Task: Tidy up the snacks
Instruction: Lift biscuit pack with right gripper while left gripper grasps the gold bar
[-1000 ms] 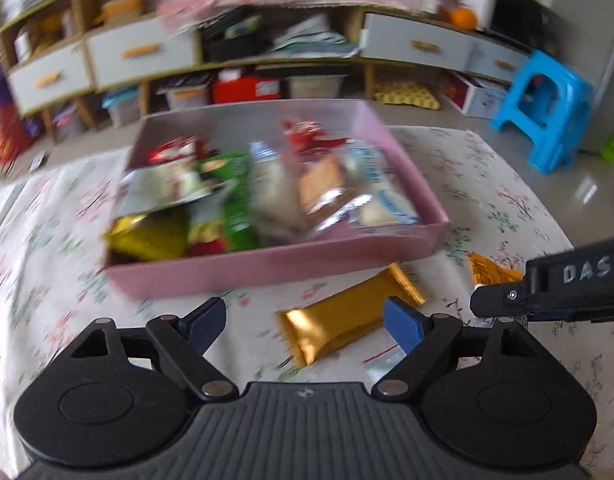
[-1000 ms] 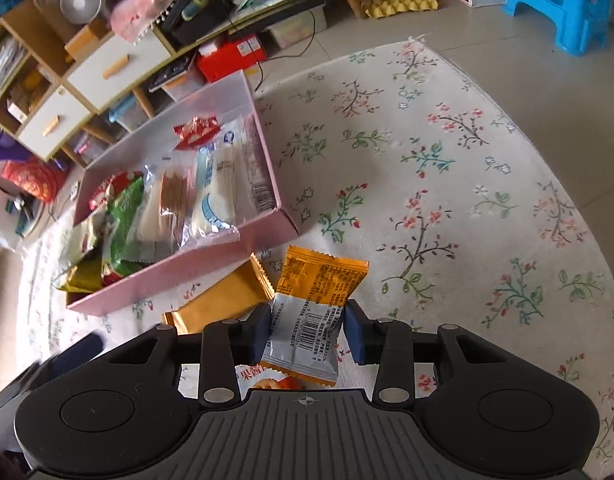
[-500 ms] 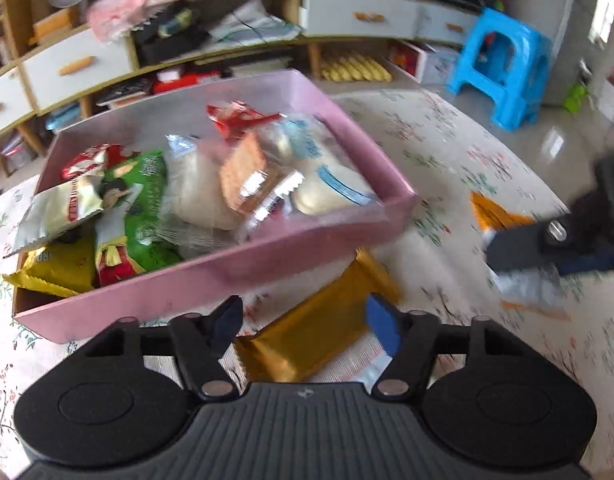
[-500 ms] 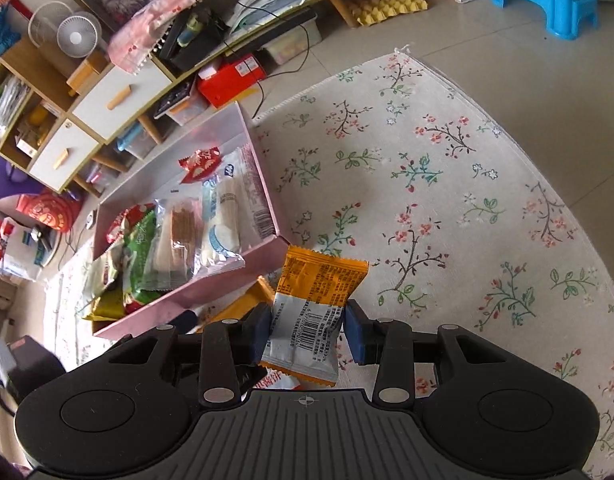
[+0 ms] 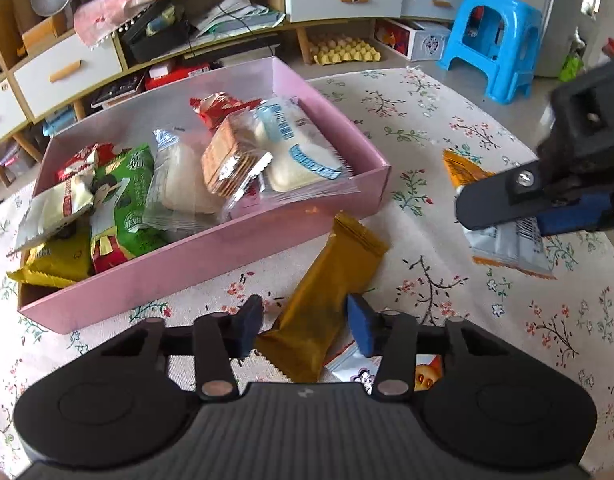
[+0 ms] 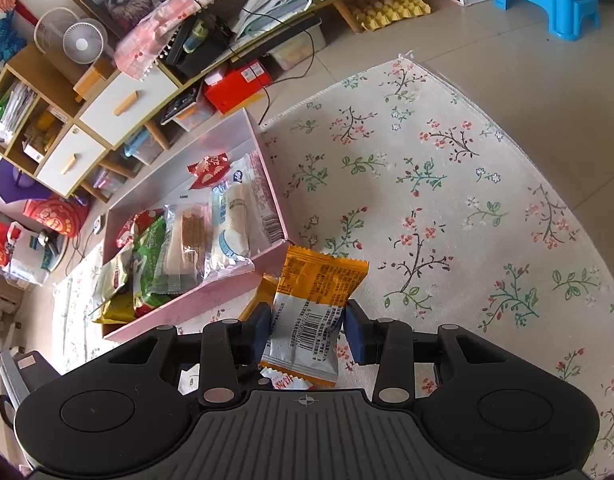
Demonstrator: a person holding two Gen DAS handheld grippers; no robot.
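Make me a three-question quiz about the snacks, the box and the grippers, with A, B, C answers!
1. Where is the long gold snack bar?
A. Inside the pink box
B. On the flowery tablecloth, in front of the pink box
C. On the blue stool

2. What colour is the box that holds the snacks?
A. Pink
B. Green
C. White

3. What is the right gripper doing?
A. Open and holding nothing
B. Shut on the orange and silver snack packet
C. Shut on the gold snack bar

Answers:
1 B: the bar lies on the tablecloth just outside the box's near wall, between the open fingers of the left gripper.
2 A: the box's walls are pink.
3 B: in the right wrist view both pads press the orange and silver snack packet, which hangs above the cloth.
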